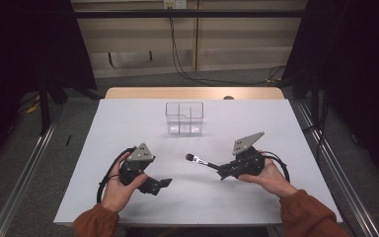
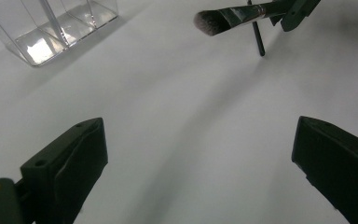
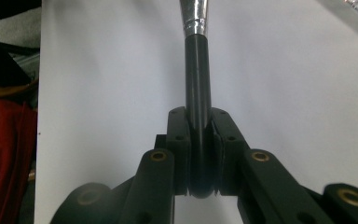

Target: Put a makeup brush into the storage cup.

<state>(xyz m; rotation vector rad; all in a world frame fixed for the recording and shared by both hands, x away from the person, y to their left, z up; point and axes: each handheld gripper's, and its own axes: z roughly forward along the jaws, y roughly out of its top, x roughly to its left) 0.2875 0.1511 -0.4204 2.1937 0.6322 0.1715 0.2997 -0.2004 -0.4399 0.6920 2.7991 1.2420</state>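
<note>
A black-handled makeup brush [image 1: 200, 161] with a silver ferrule and dark bristles is held above the white table [image 1: 128, 123], bristles pointing left. My right gripper [image 1: 223, 173] is shut on its handle. In the right gripper view, both pads press the round handle [image 3: 198, 84] at the gripper [image 3: 199, 122]. My left gripper [image 1: 160, 185] is at the front left, open and with nothing between its jaws. In the left gripper view the gripper [image 2: 198, 140] faces bare table, with the brush [image 2: 228, 17] at the top. A clear compartmented organizer [image 1: 184, 118] stands upright at the table's back middle.
The organizer [image 2: 51, 28] sits at the upper left of the left gripper view. A wooden strip [image 1: 192, 93] runs along the table's far edge. Cables hang beyond it, and metal rails [image 1: 29, 168] flank the table. An orange-red sleeve [image 3: 4, 154] shows beside the table edge.
</note>
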